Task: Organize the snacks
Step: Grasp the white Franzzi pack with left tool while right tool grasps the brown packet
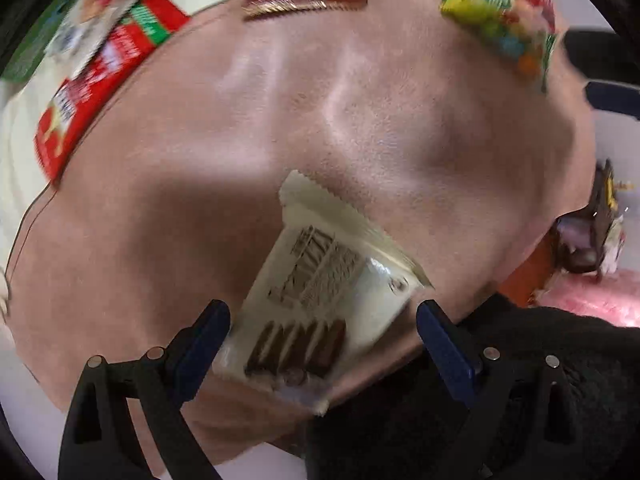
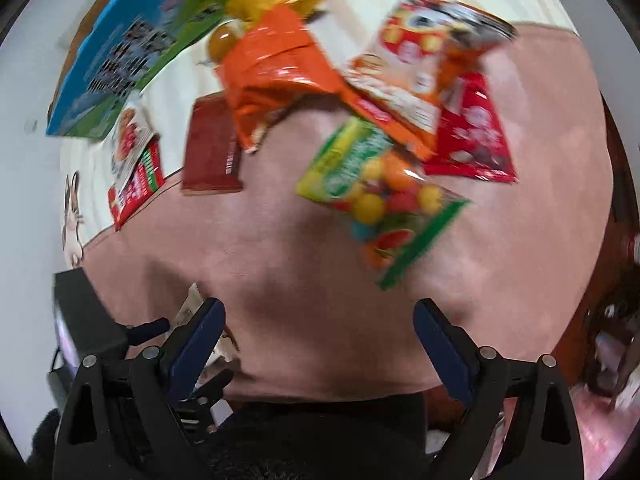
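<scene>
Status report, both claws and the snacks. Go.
Left claw open, astride the cream wafer packet, not gripping. Right claw open, empty, over bare pink mat. Candy bag ahead; nothing blocking.

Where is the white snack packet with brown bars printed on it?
In the left wrist view, the white snack packet lies on the pink mat, at the lower centre, between the open fingers of the left hand-held gripper, apart from the other snacks.

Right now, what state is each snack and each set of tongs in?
Left tongs: open, straddling the white wafer packet, which lies flat.
Right tongs: open, empty.
Gumball bag: sealed, flat.
Orange bag: crumpled, on the brown bar.
Red box: closed.
</scene>
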`<state>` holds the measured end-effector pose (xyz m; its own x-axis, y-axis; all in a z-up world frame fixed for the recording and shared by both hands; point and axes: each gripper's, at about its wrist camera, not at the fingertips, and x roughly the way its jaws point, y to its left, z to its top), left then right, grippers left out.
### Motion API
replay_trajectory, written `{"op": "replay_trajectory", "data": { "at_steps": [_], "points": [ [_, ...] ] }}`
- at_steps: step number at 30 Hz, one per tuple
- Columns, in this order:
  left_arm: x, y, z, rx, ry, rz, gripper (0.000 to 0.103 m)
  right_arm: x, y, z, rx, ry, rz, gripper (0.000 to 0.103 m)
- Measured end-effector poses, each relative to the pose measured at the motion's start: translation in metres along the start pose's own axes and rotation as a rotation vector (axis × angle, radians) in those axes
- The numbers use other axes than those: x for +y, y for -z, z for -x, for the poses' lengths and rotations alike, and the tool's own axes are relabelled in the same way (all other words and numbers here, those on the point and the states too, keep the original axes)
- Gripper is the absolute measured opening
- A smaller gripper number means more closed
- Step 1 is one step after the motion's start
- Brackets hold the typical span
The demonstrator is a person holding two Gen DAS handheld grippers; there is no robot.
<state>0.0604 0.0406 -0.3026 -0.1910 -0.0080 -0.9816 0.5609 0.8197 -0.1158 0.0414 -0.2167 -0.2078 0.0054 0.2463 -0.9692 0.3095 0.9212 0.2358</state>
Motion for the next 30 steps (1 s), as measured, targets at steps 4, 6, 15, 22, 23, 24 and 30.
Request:
{"op": "replay_trajectory", "data": {
  "at_steps": [4,6,15,22,23,24,30],
  "points": [
    [0.01,-0.007,-0.003,-0.006,-0.015,0.042,0.071,-0.015,-0.005,0.011,-0.035,-0.008,-0.041,0.097],
    [0.025,-0.012,0.002,-0.028,-0.018,0.111,0.068,-0.02,-0.009,0.016,-0.057,-0.019,-0.06,0.097],
    [0.158,-0.01,0.027,-0.125,0.154,0.685,0.063,0.021,-0.062,0.013,-0.12,-0.108,-0.05,0.096],
    [0.202,0.01,0.018,-0.143,0.344,0.882,0.063,0.085,-0.099,-0.038,-0.063,-0.035,0.032,0.08],
    [0.202,0.013,0.018,-0.147,0.347,0.885,0.063,0.088,-0.102,-0.046,-0.049,-0.031,0.024,0.08],
    [0.201,0.02,0.016,-0.15,0.356,0.887,0.063,0.09,-0.106,-0.054,-0.043,-0.017,0.013,0.077],
    [0.197,0.042,0.022,-0.167,0.437,0.944,0.063,0.102,-0.105,-0.064,-0.061,0.084,0.087,0.058]
  ]
}}
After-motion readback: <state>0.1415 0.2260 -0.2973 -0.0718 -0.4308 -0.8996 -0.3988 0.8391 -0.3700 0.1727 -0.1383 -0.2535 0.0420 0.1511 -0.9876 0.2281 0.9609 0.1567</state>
